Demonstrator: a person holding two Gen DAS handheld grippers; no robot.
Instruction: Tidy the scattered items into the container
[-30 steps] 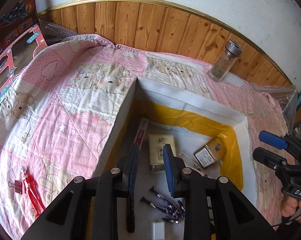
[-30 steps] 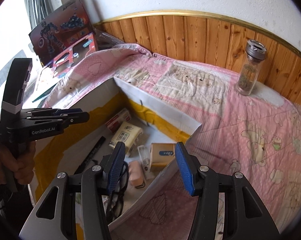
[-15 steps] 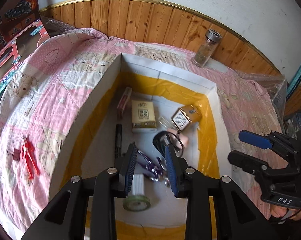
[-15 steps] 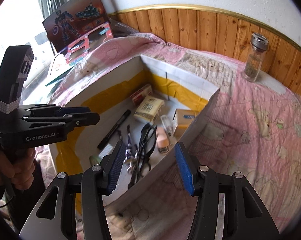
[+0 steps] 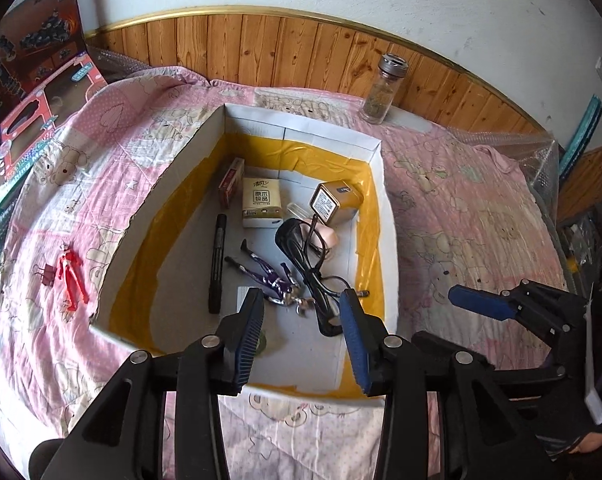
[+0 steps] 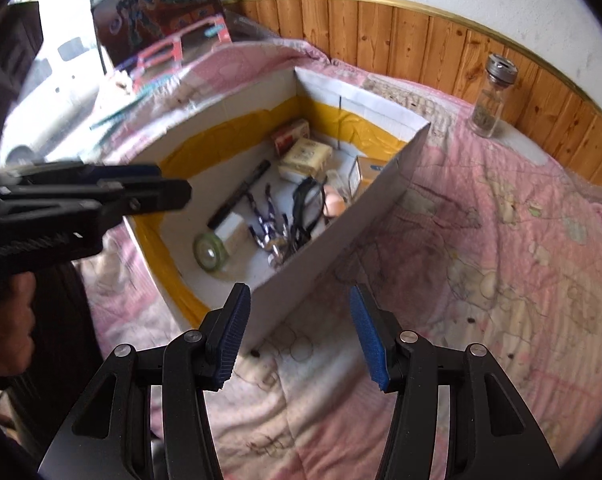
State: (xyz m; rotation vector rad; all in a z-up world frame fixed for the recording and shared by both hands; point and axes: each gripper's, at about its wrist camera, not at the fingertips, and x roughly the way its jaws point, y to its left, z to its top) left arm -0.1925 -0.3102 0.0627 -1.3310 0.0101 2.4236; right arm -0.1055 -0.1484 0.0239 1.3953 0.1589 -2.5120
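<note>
An open white cardboard box (image 5: 181, 160) (image 6: 353, 224) with yellow tape inside lies on the pink quilt. It holds several items: a tissue pack (image 5: 261, 202), a black pen (image 5: 218, 260), a yellow tin (image 5: 335, 202), black glasses (image 5: 301, 248), purple clips (image 5: 269, 276) and a tape roll (image 6: 209, 252). A red figure (image 5: 71, 276) and a binder clip (image 5: 47, 274) lie on the quilt left of the box. A glass jar (image 5: 383, 88) (image 6: 491, 96) stands by the wooden panel. My left gripper (image 5: 301, 332) hovers open and empty above the box's near edge. My right gripper (image 6: 299, 332) is open and empty near the box's corner.
A toy package (image 5: 29, 120) (image 6: 161, 28) leans at the far left. Wood panelling (image 5: 301, 56) and a white wall bound the bed behind. Bubble wrap (image 5: 541, 160) lies at the right edge. A hand (image 6: 5, 332) holds the left gripper.
Both grippers have pulled back and up from the box, so the whole box now shows. The left gripper's fingers have spread wider apart.
</note>
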